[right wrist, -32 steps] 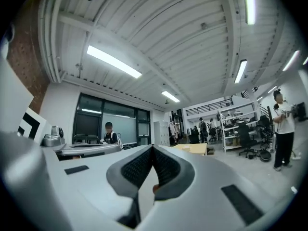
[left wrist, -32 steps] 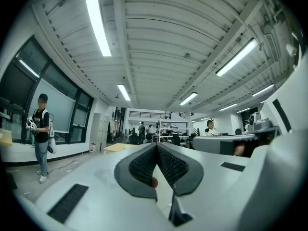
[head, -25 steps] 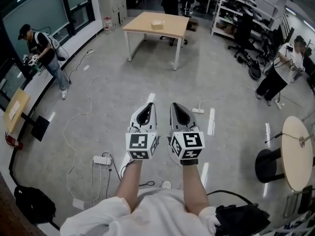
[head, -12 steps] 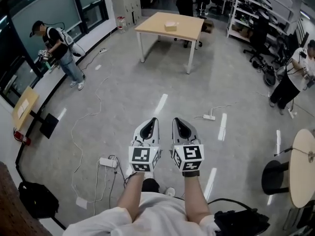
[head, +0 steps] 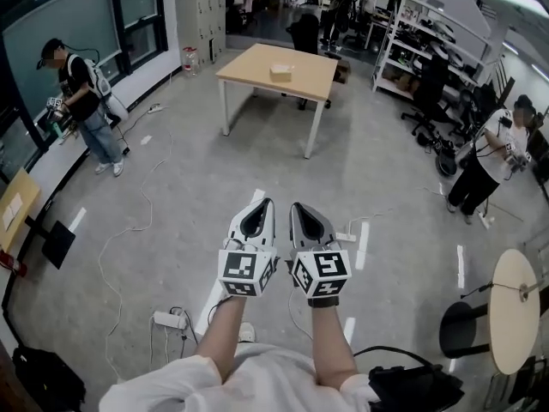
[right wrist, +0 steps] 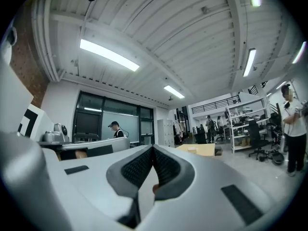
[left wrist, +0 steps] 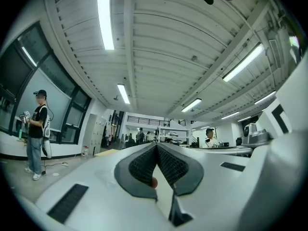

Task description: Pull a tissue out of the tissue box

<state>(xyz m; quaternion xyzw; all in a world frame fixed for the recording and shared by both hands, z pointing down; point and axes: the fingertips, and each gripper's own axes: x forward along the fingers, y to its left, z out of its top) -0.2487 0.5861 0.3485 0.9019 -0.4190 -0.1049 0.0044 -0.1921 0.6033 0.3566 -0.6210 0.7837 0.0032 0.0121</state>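
The table's (head: 249,63) tissue box (head: 280,71) looks nearer; left gripper (head: 263,205), right gripper (head: 297,207) stay shut.

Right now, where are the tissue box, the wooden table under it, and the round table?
tissue box (head: 281,72): head view, on its top face.
wooden table (head: 249,65): head view, on the bare tabletop left of the box.
round table (head: 511,326): head view, on a bare part of its top.

head cam looks steeply down from my head past my left gripper (head: 267,202) and right gripper (head: 294,205) to the floor (head: 171,196). each gripper cam sits close behind its own jaws, facing about level. all three share the wooden table (head: 273,67) far ahead.
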